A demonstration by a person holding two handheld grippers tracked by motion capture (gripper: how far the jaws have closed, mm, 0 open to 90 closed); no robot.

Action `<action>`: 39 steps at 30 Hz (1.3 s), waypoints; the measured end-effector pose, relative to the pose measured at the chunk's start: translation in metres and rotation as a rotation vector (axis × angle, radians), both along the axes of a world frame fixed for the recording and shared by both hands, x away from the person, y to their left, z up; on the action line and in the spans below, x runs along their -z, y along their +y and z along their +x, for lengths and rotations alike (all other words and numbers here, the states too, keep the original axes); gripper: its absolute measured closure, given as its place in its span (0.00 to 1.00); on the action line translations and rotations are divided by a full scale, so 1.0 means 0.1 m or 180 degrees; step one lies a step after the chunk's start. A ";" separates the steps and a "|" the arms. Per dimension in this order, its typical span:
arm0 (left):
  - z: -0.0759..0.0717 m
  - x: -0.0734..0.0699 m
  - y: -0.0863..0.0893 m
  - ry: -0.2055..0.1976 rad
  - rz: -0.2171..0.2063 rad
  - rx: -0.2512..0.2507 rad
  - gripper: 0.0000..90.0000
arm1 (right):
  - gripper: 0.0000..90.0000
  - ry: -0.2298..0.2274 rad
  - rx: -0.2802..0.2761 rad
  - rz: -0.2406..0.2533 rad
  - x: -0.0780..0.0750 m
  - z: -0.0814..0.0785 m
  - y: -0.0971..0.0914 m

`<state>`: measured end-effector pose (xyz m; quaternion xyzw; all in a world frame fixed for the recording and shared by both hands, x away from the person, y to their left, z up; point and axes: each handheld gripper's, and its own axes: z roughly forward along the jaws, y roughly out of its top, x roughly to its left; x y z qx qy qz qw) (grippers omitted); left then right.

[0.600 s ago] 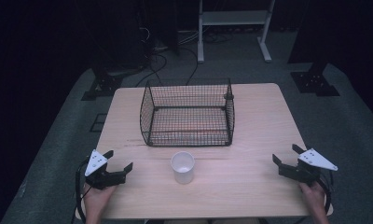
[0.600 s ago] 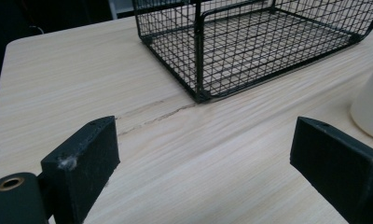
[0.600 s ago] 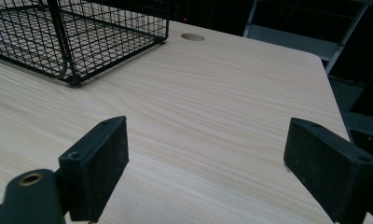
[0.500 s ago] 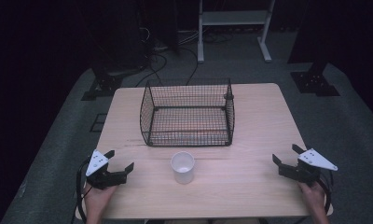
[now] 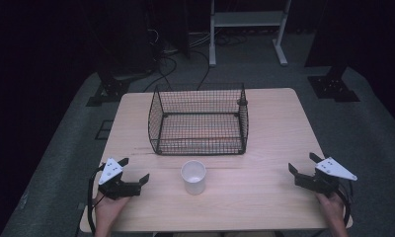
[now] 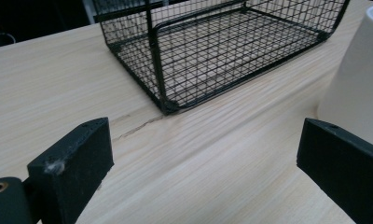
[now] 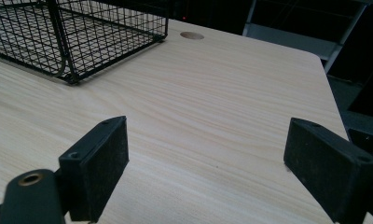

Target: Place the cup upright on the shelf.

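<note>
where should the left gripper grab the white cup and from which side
Probably across the cup's side wall near the middle, coming in level from its left, where the open left gripper already sits. The cup stands upright and tapers toward the base, mouth open on top, apart from the wire basket behind it, so a sideways approach looks unobstructed.

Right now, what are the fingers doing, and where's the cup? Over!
Left gripper and right gripper open, holding nothing. White plastic cup upright on the table, in front of the black wire basket. Nothing in the way.
</note>
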<state>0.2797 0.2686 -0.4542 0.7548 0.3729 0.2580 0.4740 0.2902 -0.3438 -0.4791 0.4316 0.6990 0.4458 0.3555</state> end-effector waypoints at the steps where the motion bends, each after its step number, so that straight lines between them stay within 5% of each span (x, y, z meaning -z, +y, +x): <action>1: 0.00 -0.01 -0.01 -0.0003 0.0005 0.0020 0.03 | 0.15 0.0000 -0.0002 -0.0001 0.00 0.00 0.00; 25: -0.03 -0.10 -0.17 -0.0067 0.0032 0.0296 0.03 | 0.15 0.0003 0.0001 -0.0006 0.00 0.00 0.01; 39: -0.04 -0.18 -0.34 -0.0042 0.0131 0.0646 0.03 | 0.15 0.0014 0.0006 0.0009 0.00 0.01 0.01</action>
